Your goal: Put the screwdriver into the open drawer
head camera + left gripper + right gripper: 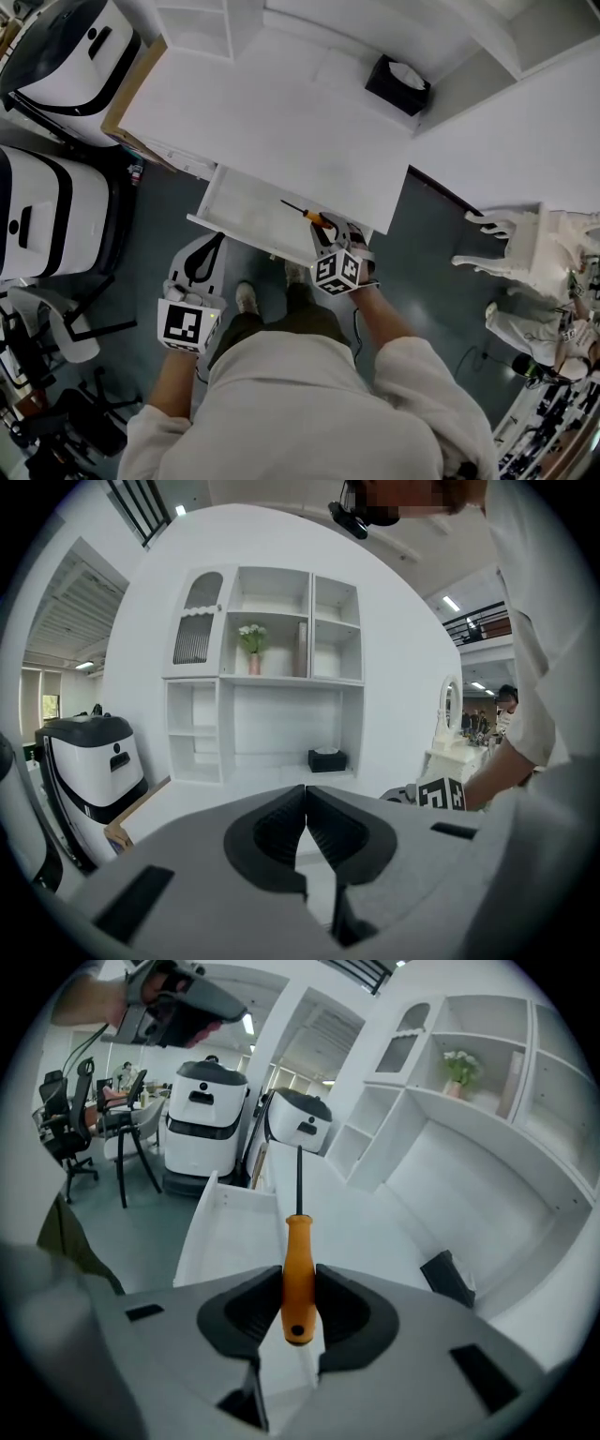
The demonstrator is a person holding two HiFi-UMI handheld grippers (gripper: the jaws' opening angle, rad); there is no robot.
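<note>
**A:** What is the right tool (300,1288) doing?

**B:** It's clamped on the screwdriver (298,1274), with both pads against the orange handle near its butt end. The dark shaft runs straight out ahead, in line with the jaws.

**A:** And where's the drawer (246,208) from there?

**B:** Below and just ahead of the tool. In the head view the screwdriver lies over the drawer's right-hand part. Its handle is nearest the person and its tip slants toward the back left. I can't tell how high it hangs above the drawer bottom.

**A:** So what does the coming move need?

**B:** I'd judge a short lowering, with the long axis laid flatter so it fits inside the walls, and then letting go. The right hand is plainly the nearer one.

**A:** And the left tool (306,822)?

**B:** Its jaws are pressed together on nothing. It's held near the drawer's front left corner, apart from it.

**A:** What about the surface?

**B:** The drawer is white and stands pulled out from a white counter (281,122). There's a black box (397,84) at the counter's far right.

**A:** And the room?

**B:** The floor (422,262) is dark. There are white machines (56,56) on the left and an ornate white chair (511,239) on the right. A white shelf unit (267,677) stands behind the counter.
</note>
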